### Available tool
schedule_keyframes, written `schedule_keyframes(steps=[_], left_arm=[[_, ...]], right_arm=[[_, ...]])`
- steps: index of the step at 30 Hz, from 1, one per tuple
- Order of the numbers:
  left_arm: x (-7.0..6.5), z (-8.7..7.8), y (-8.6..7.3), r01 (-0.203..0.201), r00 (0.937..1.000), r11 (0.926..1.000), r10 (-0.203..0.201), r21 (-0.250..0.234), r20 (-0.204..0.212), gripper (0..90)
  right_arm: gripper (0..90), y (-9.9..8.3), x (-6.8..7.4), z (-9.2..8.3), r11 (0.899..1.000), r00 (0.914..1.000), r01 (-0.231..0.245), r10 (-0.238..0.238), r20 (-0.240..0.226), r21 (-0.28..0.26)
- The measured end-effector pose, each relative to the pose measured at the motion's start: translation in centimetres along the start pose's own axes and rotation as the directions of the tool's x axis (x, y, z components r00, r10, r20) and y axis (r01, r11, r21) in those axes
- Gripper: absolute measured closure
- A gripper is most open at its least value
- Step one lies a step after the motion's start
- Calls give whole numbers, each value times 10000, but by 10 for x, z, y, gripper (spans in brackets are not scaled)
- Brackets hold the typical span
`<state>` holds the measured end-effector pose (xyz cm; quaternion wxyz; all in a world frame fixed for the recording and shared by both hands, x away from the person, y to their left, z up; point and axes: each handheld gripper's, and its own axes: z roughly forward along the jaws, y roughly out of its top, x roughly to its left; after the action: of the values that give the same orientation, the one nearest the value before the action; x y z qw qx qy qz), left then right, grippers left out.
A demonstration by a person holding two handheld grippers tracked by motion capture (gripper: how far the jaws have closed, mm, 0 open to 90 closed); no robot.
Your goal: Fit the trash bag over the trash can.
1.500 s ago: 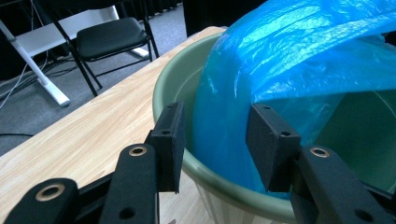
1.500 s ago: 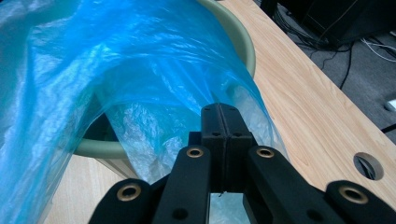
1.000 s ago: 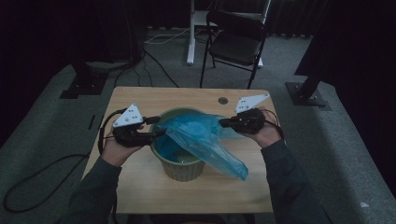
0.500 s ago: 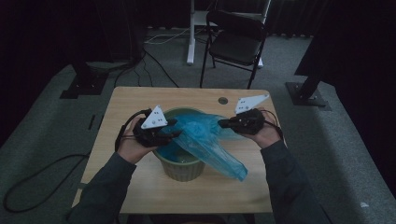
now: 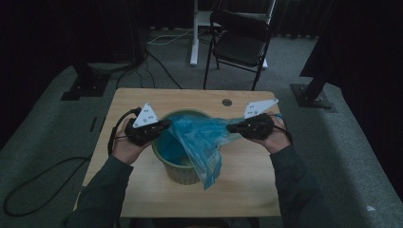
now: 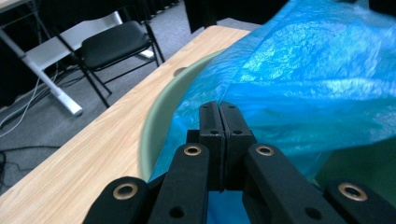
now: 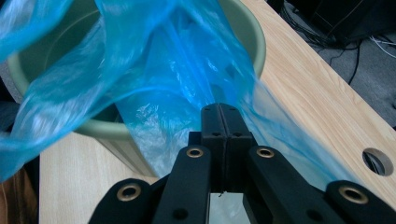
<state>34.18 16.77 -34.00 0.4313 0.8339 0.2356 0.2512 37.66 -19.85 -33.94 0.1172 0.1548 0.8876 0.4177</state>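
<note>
A pale green bin (image 5: 183, 173) stands mid-table with a blue plastic bag (image 5: 199, 137) draped over it. My left gripper (image 5: 166, 126) is at the bin's left rim; its jaws have just closed and now pinch the bag's edge. From the right, my right gripper (image 5: 230, 127) is shut on the bag's other side. The film stretches between them above the bin's mouth, and a loose tail hangs down the front. In the left gripper view the jaws (image 6: 219, 109) meet against the bag (image 6: 303, 70) beside the rim (image 6: 159, 116). In the right gripper view the jaws (image 7: 219, 112) clamp the film (image 7: 177, 60).
The wooden table (image 5: 247, 190) has a round cable hole (image 5: 227, 102) near its far edge. Behind it stand a black folding chair (image 5: 240, 45) and a white desk leg (image 5: 194, 33). Cables run over the grey carpet at the left.
My left gripper moved right to the bin's left rim and closed on the bag. The bag's tail swung from the right of the bin to its front. The right gripper stayed put.
</note>
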Motion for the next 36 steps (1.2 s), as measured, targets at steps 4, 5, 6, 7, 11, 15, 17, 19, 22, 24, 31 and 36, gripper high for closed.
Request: schedule_keyframes(steps=[4,5,6,7,11,15,17,19,22,24,31,36], left_arm=[[7,-3,-6,326,9994,9995,-326,-28,-78,890],[7,-3,-7,332,9994,9994,-332,-22,-78,890],[7,-3,-7,318,9995,9995,-318,-15,-76,890],[6,-3,-7,312,9995,9995,-312,-14,-68,890],[5,-3,-6,269,9996,9996,-269,-52,-40,889],[4,-2,-6,244,9997,9997,-244,-51,-5,883],[4,-2,-6,236,9997,9997,-236,-69,15,882],[3,-2,-6,249,9997,9997,-248,-88,45,879],[3,-1,-6,255,9996,9996,-254,-103,74,871],[3,-2,-6,257,9996,9996,-256,-103,91,865],[9,-9,-13,557,9983,9984,-555,-140,154,745],[11,-17,-19,615,9979,9981,-614,-47,217,677]], right_arm=[[898,-3,-1,-4,10000,10000,-62,62,37,1],[891,-2,-1,-4,10000,10000,-69,69,28,-58],[869,-2,0,-5,9999,10000,-59,60,5,-123],[839,0,1,-4,9999,10000,-8,8,-10,-172],[735,6,7,-1,9995,9995,215,-220,-235,-238],[680,11,8,4,9992,9994,295,-300,-176,-256],[665,12,6,7,9991,9997,170,-177,-166,-400],[658,13,4,10,9989,9999,34,-42,-164,-460],[689,14,4,18,9994,9994,33,-45,-338,-341],[782,15,6,22,9997,9992,134,-140,-372,-182],[890,16,7,18,9995,9992,321,-322,-241,-45],[896,14,6,13,9997,9996,253,-254,-96,-72]])
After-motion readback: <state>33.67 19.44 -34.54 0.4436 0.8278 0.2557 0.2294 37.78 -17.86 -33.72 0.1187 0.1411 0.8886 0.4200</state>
